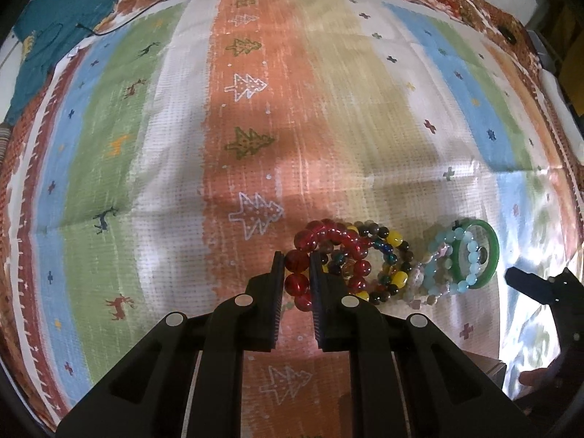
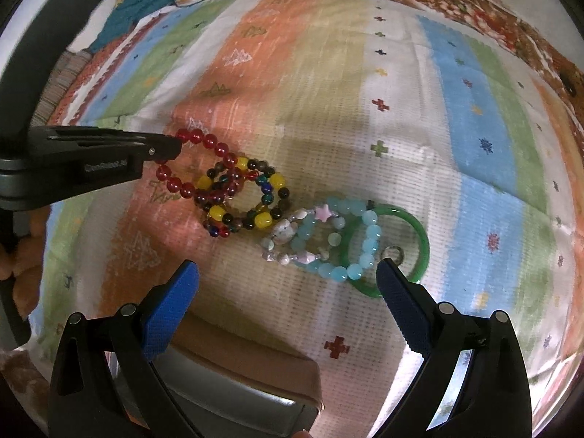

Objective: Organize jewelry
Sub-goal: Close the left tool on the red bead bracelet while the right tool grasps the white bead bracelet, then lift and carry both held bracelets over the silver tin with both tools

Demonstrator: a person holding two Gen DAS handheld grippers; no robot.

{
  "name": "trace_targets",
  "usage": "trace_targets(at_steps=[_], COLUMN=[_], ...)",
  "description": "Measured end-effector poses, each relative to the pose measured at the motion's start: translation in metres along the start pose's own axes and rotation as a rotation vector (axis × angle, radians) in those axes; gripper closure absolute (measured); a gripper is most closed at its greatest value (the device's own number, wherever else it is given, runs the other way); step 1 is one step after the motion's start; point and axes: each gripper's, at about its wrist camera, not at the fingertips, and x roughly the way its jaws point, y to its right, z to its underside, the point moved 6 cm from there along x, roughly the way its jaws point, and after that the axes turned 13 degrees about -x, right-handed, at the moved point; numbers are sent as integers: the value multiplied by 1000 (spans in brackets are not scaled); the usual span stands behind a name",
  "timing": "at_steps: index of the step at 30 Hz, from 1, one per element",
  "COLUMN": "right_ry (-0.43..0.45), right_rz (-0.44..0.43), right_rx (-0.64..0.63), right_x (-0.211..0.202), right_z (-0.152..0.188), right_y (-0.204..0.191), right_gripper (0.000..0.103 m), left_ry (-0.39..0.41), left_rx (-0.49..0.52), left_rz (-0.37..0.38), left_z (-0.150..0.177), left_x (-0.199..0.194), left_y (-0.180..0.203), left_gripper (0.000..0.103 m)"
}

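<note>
Left gripper (image 1: 296, 266) clamps the red bead bracelet (image 1: 330, 252) at one end of the jewelry pile. Right gripper (image 2: 288, 273) hangs wide open, nothing between its blue pads (image 2: 169, 314), near the green bangle (image 2: 419, 241). Jewelry rests on a striped cloth (image 1: 255, 109) printed with trees and deer; a teal garment (image 1: 62, 18) lies at its far corner.
</note>
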Motion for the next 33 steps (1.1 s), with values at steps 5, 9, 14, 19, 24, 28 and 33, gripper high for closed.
trace_targets(at_steps=[5, 9, 14, 19, 24, 28, 33], right_ry=[-41, -74, -106, -142, -166, -169, -166], right_rz=[-2, -6, -14, -3, 12, 26, 34], right_rx=[-13, -14, -21, -24, -20, -17, -13], right_x=[12, 23, 33, 47, 58, 61, 61], right_z=[-2, -3, -6, -8, -9, -10, -9], right_y=[-3, -2, -5, -7, -5, -1, 3], right_gripper=[5, 12, 15, 31, 47, 66, 80], left_ry=[5, 2, -6, -11, -17, -17, -20], left_rx=[6, 3, 4, 12, 19, 21, 33], left_rz=[6, 1, -6, -15, -31, -35, -40], left_z=[0, 0, 1, 2, 3, 2, 4], left_x=[-4, -3, 1, 5, 9, 10, 11], left_y=[2, 1, 0, 1, 0, -1, 0], left_gripper=[90, 90, 90, 90, 90, 90, 90])
